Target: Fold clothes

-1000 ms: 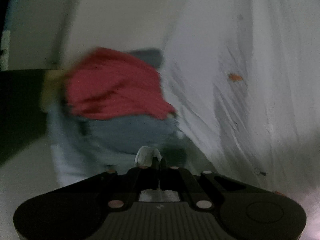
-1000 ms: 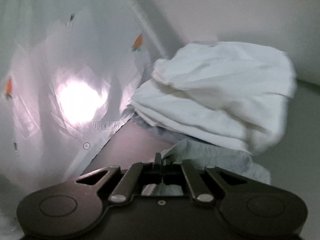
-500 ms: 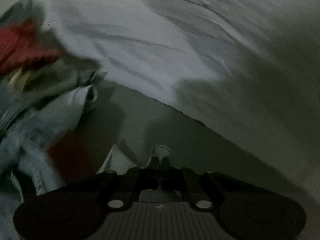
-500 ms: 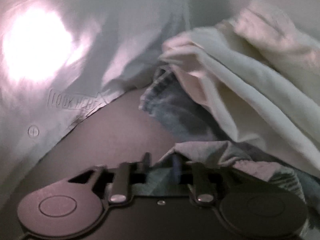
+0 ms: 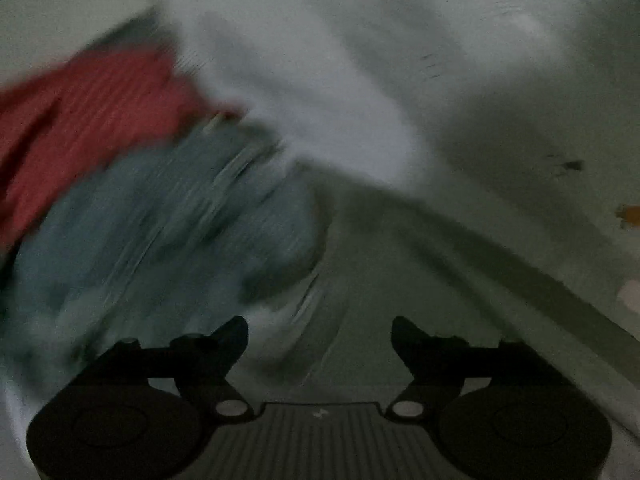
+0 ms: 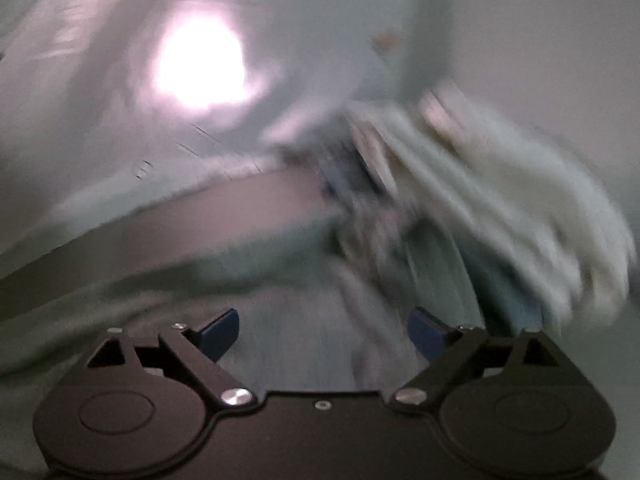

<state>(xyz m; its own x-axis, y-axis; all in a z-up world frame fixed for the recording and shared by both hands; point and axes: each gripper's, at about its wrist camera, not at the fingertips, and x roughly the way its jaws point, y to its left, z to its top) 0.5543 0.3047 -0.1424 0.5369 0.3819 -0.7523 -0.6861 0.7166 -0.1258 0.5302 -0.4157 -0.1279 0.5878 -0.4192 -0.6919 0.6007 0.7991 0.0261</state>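
Note:
Both views are blurred by motion. My left gripper [image 5: 319, 330] is open and empty, just above pale cloth. A blue-grey denim garment [image 5: 168, 232] lies ahead to its left, with a red ribbed garment [image 5: 88, 120] beyond it. My right gripper [image 6: 323, 330] is open and empty over a pale light-blue garment [image 6: 304, 340]. A heap of white cloth [image 6: 520, 208] lies ahead to its right, with blue denim [image 6: 500, 276] under it.
A thin white sheet with small orange prints [image 5: 500, 80] hangs or drapes behind the clothes; it also shows in the right wrist view [image 6: 100, 100] with a bright glare spot. A dark table strip [image 6: 240, 208] shows between sheet and clothes.
Both grippers were shut on cloth and now stand open and empty. The garment has dropped from them. Both cameras have swung, and the clothes piles have shifted in view.

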